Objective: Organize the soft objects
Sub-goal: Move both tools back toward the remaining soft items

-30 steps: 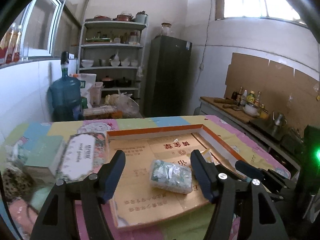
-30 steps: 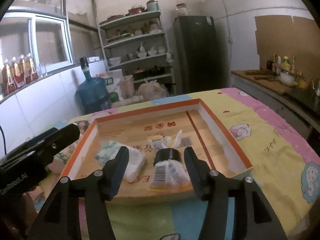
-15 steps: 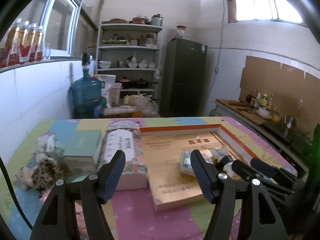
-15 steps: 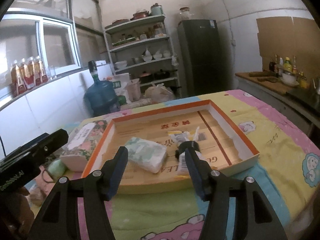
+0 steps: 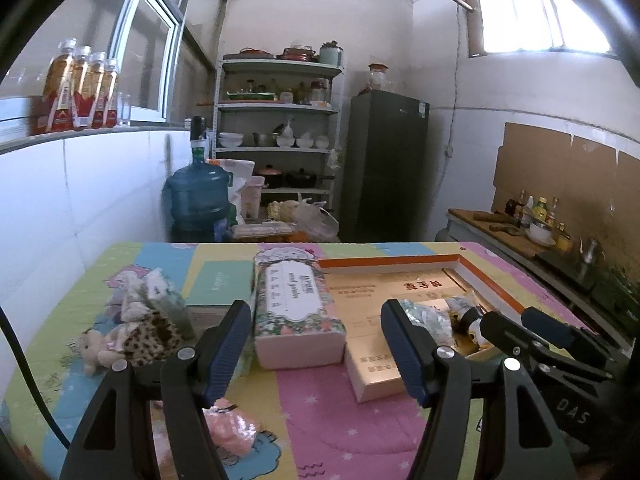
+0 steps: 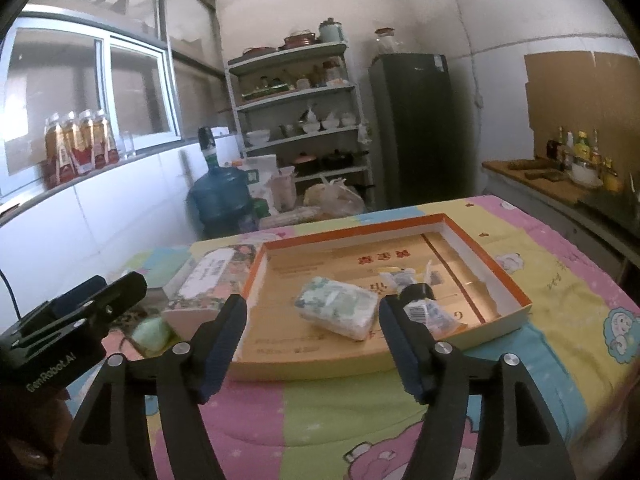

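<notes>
Right claw has left the bottle, jaws opening.

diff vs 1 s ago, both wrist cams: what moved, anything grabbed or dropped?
Both hand-held grippers pulled back from the orange-rimmed cardboard tray. The right hand-held gripper, which straddled the black-capped plastic pouch, now has it outside its opening jaws, lying in the tray. The left hand-held gripper swung left toward the floral tissue box, open and empty. The green-patterned tissue pack stayed put.

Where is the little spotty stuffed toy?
In the left wrist view, the leopard-print plush toy lies on the left of the colourful tablecloth, left of the floral tissue box.
</notes>
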`<state>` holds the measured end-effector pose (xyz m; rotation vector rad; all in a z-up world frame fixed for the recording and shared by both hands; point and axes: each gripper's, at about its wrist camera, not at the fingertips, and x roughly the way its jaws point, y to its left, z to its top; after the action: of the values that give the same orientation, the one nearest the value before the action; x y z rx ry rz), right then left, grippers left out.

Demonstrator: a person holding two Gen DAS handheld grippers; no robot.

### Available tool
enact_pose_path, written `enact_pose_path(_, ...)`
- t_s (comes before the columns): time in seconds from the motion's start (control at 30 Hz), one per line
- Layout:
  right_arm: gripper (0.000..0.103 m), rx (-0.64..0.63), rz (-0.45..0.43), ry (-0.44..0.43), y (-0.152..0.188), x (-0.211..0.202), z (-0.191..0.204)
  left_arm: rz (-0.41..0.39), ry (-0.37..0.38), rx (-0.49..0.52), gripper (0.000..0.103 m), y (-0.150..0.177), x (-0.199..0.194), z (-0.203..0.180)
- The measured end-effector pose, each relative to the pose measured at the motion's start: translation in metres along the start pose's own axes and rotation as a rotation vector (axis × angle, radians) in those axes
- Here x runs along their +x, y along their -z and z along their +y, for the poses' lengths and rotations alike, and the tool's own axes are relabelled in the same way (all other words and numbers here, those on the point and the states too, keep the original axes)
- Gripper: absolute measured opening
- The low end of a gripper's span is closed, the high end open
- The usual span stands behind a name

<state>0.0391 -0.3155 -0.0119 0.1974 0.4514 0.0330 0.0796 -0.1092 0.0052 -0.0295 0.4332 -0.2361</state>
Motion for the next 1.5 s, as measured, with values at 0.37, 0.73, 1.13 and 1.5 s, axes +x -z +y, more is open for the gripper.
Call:
enact_pose_path(0.37, 0.074, -0.046, -0.003, -0.038, 0.004, -0.012, 0.04, -0.023, -0.036, -0.022, 0.067, 0.006, -0.025, 0.031)
enact_pose_path(0.73, 0.074, -0.089, 0.014, -0.092, 0.014, -0.013, 0.08, -0.042, -0.101, -0.069, 0.067, 0.018, -0.047, 0.085)
enact_pose_path(1.13, 0.074, -0.129, 0.076, -0.159, 0.029, 0.01, 0.117, -0.053, -0.151, -0.091, 0.067, 0.039, -0.059, 0.144)
enact_pose_path(1.5, 0.074, -0.157, 0.163, -0.235, 0.048, 0.047, 0.141, 0.014, -0.054, -0.093, 0.067, 0.067, -0.045, 0.156)
